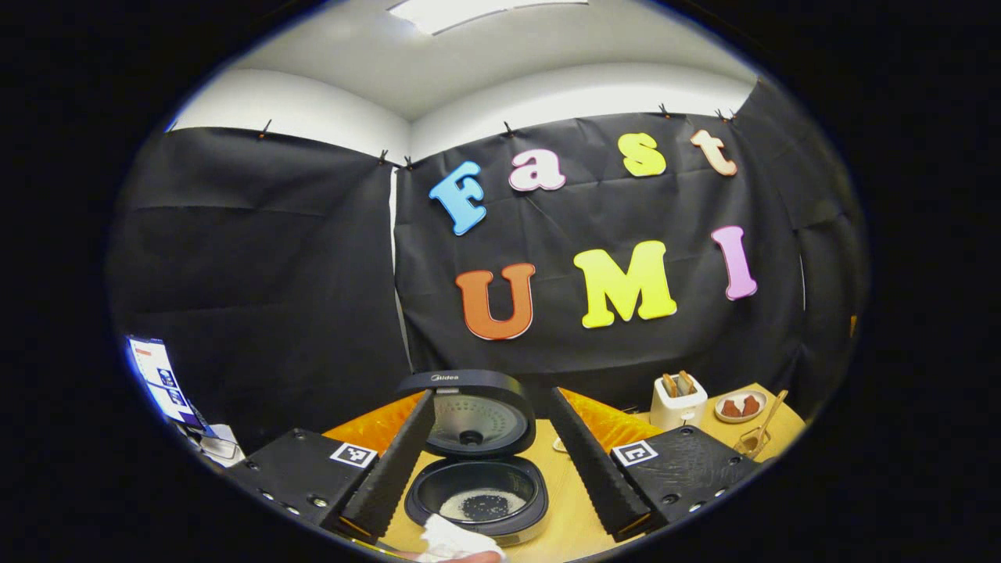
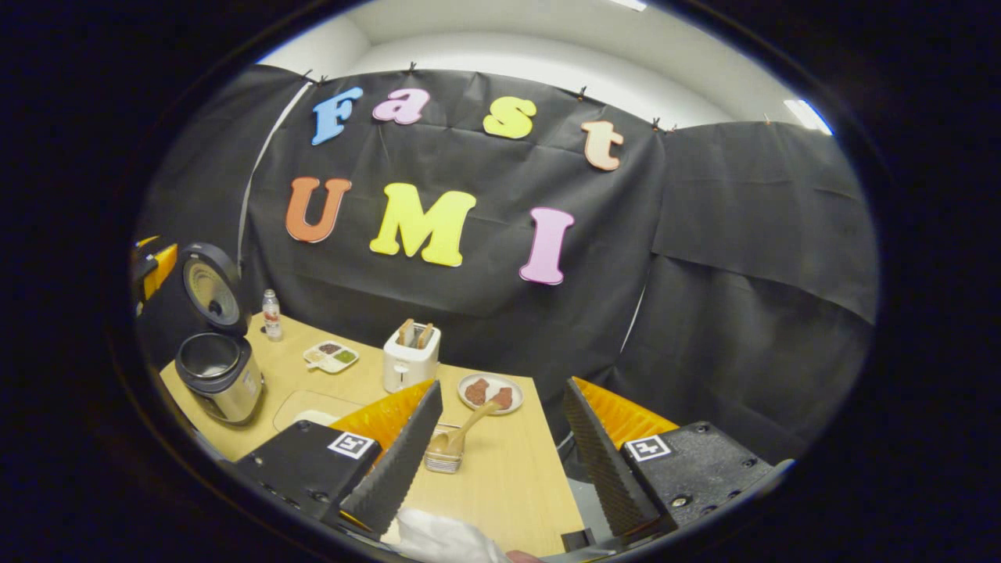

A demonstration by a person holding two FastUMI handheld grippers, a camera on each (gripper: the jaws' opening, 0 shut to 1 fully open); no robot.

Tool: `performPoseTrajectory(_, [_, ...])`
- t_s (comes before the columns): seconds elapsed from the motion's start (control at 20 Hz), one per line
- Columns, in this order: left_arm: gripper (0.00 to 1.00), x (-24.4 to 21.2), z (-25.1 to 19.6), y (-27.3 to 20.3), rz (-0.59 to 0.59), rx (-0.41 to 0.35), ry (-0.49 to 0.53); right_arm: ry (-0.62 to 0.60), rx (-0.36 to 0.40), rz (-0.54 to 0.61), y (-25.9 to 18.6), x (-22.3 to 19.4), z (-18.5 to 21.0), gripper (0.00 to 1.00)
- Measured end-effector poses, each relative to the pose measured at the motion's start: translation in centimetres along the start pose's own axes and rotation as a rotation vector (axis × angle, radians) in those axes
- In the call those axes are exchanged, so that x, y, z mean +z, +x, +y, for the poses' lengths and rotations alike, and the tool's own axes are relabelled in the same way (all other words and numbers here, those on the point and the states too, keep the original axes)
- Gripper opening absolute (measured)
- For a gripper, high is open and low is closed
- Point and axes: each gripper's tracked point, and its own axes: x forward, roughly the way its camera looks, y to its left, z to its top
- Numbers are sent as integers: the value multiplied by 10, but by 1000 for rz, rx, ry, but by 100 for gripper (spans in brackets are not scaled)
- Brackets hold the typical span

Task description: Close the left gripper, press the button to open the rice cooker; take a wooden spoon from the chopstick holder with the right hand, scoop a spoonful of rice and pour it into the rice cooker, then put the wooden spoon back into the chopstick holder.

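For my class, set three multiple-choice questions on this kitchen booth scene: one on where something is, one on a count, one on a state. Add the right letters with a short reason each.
1. Where is the wooden spoon?
A. in the rice cooker
B. in the chopstick holder
C. on the plate

2. How many brown pieces lie on the plate?
A. two
B. four
C. six

3. What state is the rice cooker in?
A. lid shut
B. lid open
C. lid taken off and lying on the table

Answers:
1 B, the spoon leans in the chopstick holder between the right gripper fingers.
2 A, two pieces show.
3 B, the lid stands up behind the pot, seen between the left gripper fingers.
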Motion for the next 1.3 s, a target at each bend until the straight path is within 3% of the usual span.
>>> performPoseTrajectory(0.05, [89,1,8,-3,-12,30,24,4,-1,-3,1,1,0,100])
performPoseTrajectory(0.1, [95,1,6,-2,-13,29,35,6,-2,-4,0,0,0,100])
performPoseTrajectory(0.4, [95,5,-5,-11,13,-10,-59,45,0,-11,6,-3,0,100])
performPoseTrajectory(0.65, [95,3,-7,-10,23,-13,-72,91,24,-21,30,-7,6,100])
performPoseTrajectory(0.75, [95,-2,-10,-13,36,-17,-72,134,36,-21,51,-15,9,100])
performPoseTrajectory(0.8, [90,-5,-13,-14,39,-20,-71,159,46,-9,64,-21,10,100])
performPoseTrajectory(0.9, [95,-6,-16,-16,33,-24,-76,201,65,33,94,-42,18,100])
performPoseTrajectory(1.3, [95,-16,-30,-15,47,-30,-44,363,82,237,214,-148,33,99])
